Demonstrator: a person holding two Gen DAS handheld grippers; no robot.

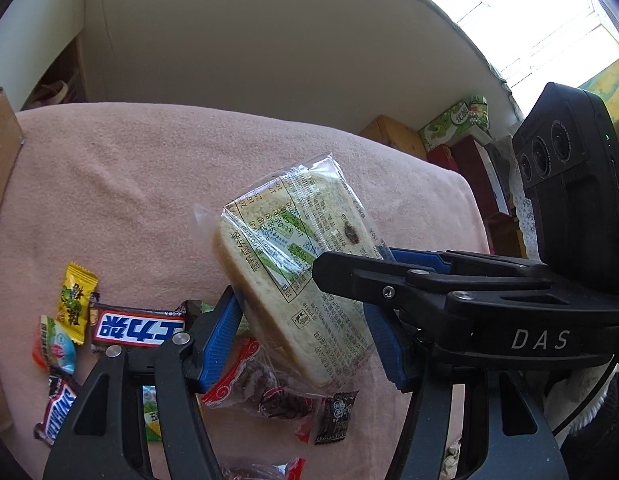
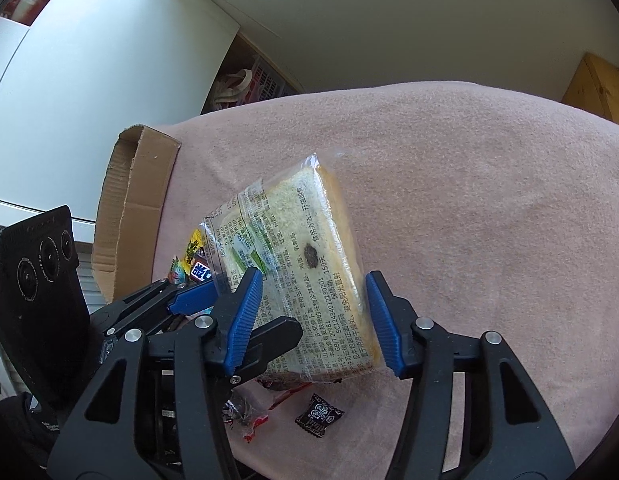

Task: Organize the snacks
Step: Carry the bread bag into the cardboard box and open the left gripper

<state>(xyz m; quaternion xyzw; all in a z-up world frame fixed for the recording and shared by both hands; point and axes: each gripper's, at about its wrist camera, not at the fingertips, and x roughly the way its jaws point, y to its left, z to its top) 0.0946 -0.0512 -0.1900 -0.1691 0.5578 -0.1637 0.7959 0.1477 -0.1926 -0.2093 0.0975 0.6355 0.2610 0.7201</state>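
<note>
A wrapped slice of bread (image 1: 297,276) in clear plastic is held up above the pink blanket (image 1: 149,184). My left gripper (image 1: 305,332) stands around its lower part, blue pads on both sides. My right gripper (image 2: 313,320) also has its pads on both sides of the bread (image 2: 305,264). In the left wrist view the right gripper (image 1: 353,276) reaches in from the right across the bread. Which one bears the weight I cannot tell. Small snacks lie below: a Snickers bar (image 1: 137,328), a yellow candy (image 1: 74,300) and a black candy (image 2: 319,416).
A cardboard box (image 2: 129,200) stands at the blanket's left edge. Red-wrapped snacks (image 1: 261,388) lie under the bread. Boxes and a green carton (image 1: 457,122) stand beyond the blanket's right side. A white cabinet (image 2: 89,80) is at the back left.
</note>
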